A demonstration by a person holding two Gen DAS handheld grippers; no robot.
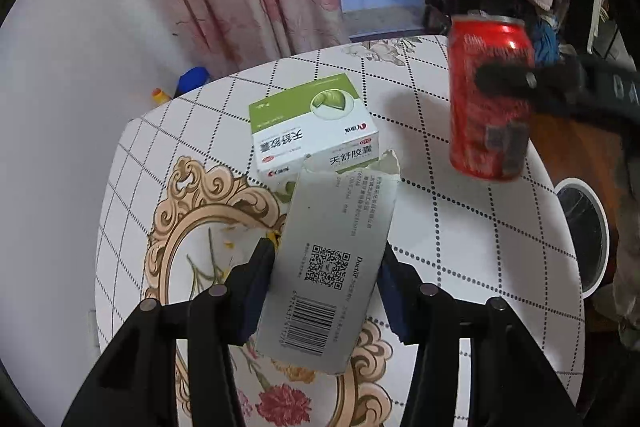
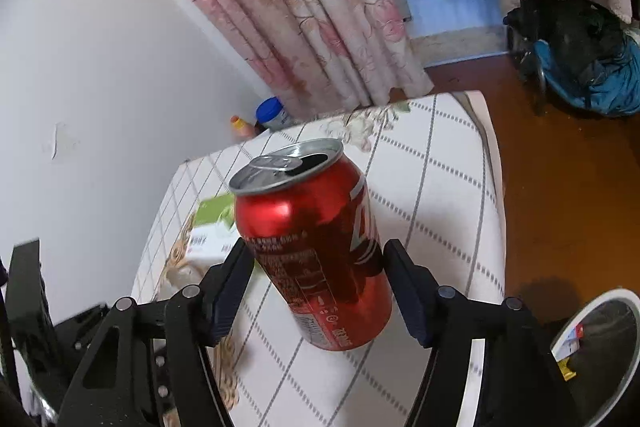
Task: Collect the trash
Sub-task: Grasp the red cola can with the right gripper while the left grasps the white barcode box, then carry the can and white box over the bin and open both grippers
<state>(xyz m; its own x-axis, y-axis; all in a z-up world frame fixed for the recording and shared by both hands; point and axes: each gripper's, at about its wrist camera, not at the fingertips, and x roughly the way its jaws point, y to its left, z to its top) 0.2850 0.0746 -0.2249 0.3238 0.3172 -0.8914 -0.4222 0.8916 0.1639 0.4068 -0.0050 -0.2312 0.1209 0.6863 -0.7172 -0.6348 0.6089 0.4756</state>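
Both grippers are loaded and lifted above the table [image 1: 460, 227]: the left gripper [image 1: 326, 279] clamps a torn grey carton [image 1: 332, 255], the right gripper [image 2: 320, 279] grips a red soda can [image 2: 316, 247]. Next — carry both right to the white bin [image 2: 600, 347]; the green medicine box [image 1: 312, 123] stays on the table.

Left claw [image 1: 326, 291]: black angular linkage arms, round silver pivot pins, dark blue pads [image 1: 256, 291]. Right claw [image 2: 320, 291]: same black frame, blue pads [image 2: 230, 291], silver pins.
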